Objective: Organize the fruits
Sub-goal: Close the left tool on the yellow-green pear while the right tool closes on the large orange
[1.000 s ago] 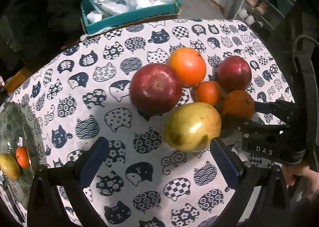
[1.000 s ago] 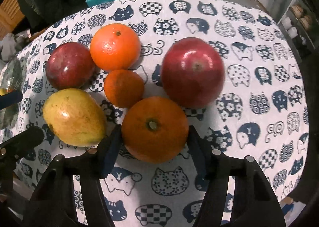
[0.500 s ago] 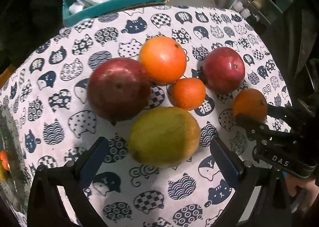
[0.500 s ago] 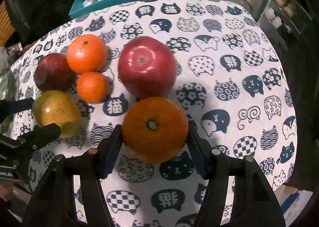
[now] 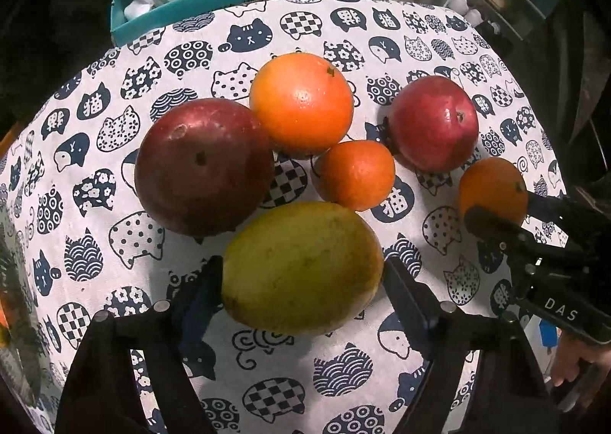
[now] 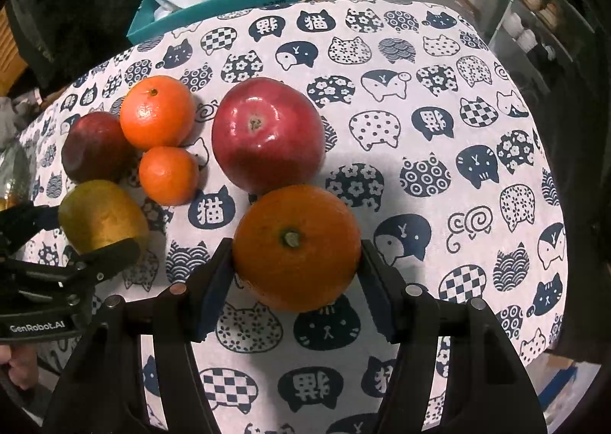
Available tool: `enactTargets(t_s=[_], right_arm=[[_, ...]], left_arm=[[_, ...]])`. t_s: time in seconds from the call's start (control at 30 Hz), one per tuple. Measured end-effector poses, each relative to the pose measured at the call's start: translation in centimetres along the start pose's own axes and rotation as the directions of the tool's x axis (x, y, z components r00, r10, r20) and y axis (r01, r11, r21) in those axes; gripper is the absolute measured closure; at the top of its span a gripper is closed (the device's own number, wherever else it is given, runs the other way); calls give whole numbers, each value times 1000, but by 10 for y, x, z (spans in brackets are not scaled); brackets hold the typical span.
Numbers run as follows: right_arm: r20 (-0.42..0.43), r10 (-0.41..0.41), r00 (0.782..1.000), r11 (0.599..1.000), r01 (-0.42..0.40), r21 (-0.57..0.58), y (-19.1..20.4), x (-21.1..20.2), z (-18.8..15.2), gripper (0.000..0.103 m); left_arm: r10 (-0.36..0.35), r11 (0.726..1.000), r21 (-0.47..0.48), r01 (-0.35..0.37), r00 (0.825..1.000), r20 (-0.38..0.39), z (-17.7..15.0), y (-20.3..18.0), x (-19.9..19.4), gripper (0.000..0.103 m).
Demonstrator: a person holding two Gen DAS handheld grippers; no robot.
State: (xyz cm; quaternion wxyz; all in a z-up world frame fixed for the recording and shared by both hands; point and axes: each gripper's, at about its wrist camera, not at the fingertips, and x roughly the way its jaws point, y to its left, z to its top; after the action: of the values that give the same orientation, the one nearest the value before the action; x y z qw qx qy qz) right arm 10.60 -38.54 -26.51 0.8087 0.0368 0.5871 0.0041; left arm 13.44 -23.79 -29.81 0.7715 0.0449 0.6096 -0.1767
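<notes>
A yellow-green mango [image 5: 301,268] lies on the cat-print cloth between the fingers of my left gripper [image 5: 301,277]. The jaws are closing and both pads touch its sides. My right gripper [image 6: 296,254] is shut on an orange [image 6: 298,247], stem end up, just in front of a red apple [image 6: 267,132]. In the left wrist view this held orange [image 5: 492,187] sits at the right. A dark red apple [image 5: 204,166], a big orange [image 5: 301,104] and a small tangerine [image 5: 357,174] cluster behind the mango.
A teal box [image 5: 214,0] stuffed with plastic bags stands past the table's far edge. A glass plate [image 5: 15,281] lies at the left edge. Shelving [image 6: 542,14] stands at the back right. A person's hand [image 5: 573,361] holds the right gripper.
My left gripper came down over the mango and its wide-open jaws narrowed onto it. The right gripper carried its orange away from the cluster, toward the right.
</notes>
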Motion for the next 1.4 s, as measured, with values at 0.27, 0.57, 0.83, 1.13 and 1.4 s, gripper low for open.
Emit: enactTargets(t_s=[0.27,0.57,0.83,1.13,1.4], right_arm=[[25,3,1000,1000,-3,-7,1,-5,3,39],[64,4,998,1000,-3,-23,7,-14,0,40],[121,17,992,999,-11,-43,16,-35,0,40],[194,41,980,997,-28,-68,28,-65,2,40],[257,54,965,995,-29,-97,42,-93,5,40]], left_arm=[[28,999,25,-29,999,41,-5,-3,-8,19],[25,999,37,-29,994,105,-11,2,-37,19],[31,999,40,-37,989,143,-18,6,-57,19],[30,999,24,-36,978,205,-24,15,-89,20],[28,999,9,-31,962,271,-30,24,-125,19]])
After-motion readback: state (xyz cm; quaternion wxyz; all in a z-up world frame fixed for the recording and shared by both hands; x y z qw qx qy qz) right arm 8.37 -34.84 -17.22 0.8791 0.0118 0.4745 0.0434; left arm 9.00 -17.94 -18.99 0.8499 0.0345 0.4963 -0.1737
